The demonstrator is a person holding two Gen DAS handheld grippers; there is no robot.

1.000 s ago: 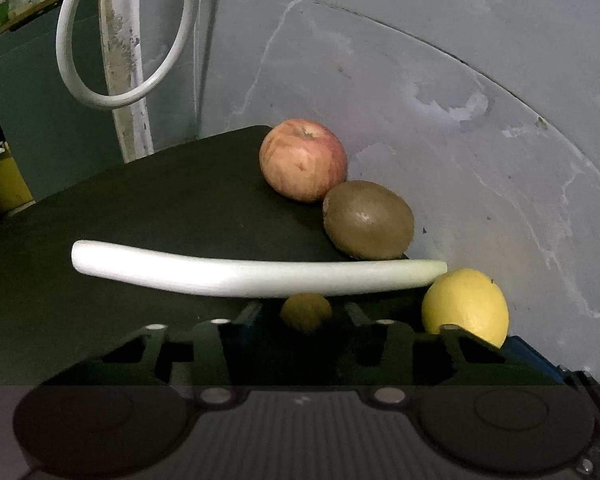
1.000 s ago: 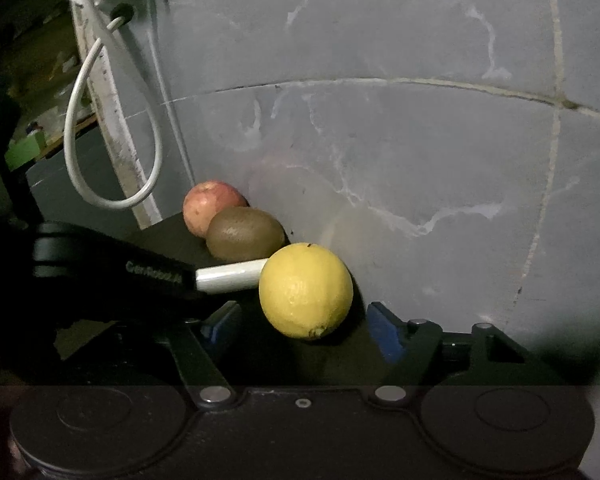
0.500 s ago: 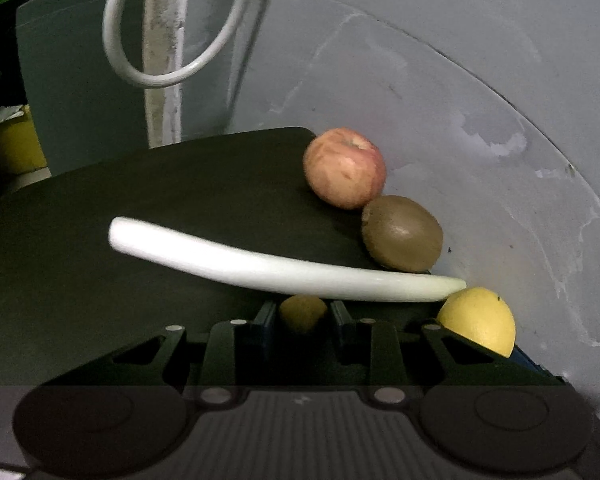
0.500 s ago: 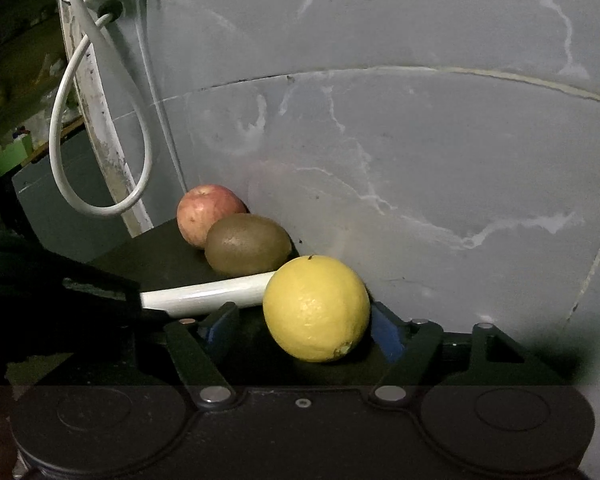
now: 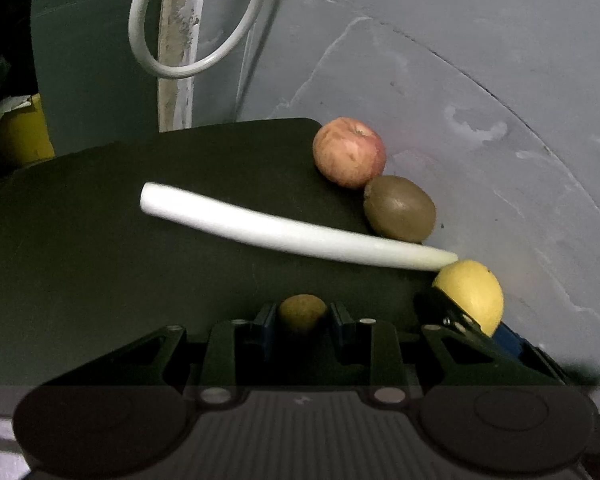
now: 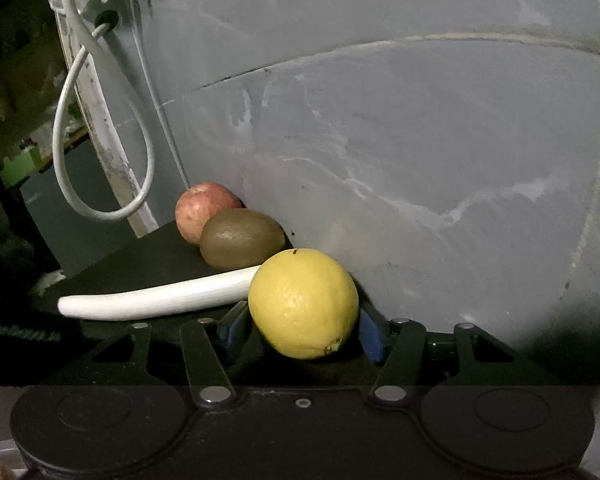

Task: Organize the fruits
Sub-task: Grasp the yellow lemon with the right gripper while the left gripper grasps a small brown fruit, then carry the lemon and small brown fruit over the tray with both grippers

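Observation:
My left gripper (image 5: 302, 316) is shut on a small round brown fruit (image 5: 302, 312), held low over the dark table (image 5: 100, 260). A white leek stalk (image 5: 292, 236) lies across the table in front of it. Behind the stalk, a red apple (image 5: 350, 152) and a kiwi (image 5: 400, 208) sit against the grey wall. My right gripper (image 6: 304, 328) has its jaws closing on a yellow lemon (image 6: 304, 304), with the blue pads (image 6: 370, 332) against its sides. In the right wrist view the apple (image 6: 204, 210), the kiwi (image 6: 242, 240) and the stalk (image 6: 160, 298) lie to the lemon's left.
A white cable loop (image 5: 188, 40) hangs on the wall by a white post beyond the table's far edge. A yellow container (image 5: 18, 132) stands off the table at far left. The grey wall (image 6: 420, 140) closes the right side right behind the fruits.
My left gripper closed on the small brown fruit and drew away to the left, out of the right wrist view. The right jaws narrowed onto the lemon.

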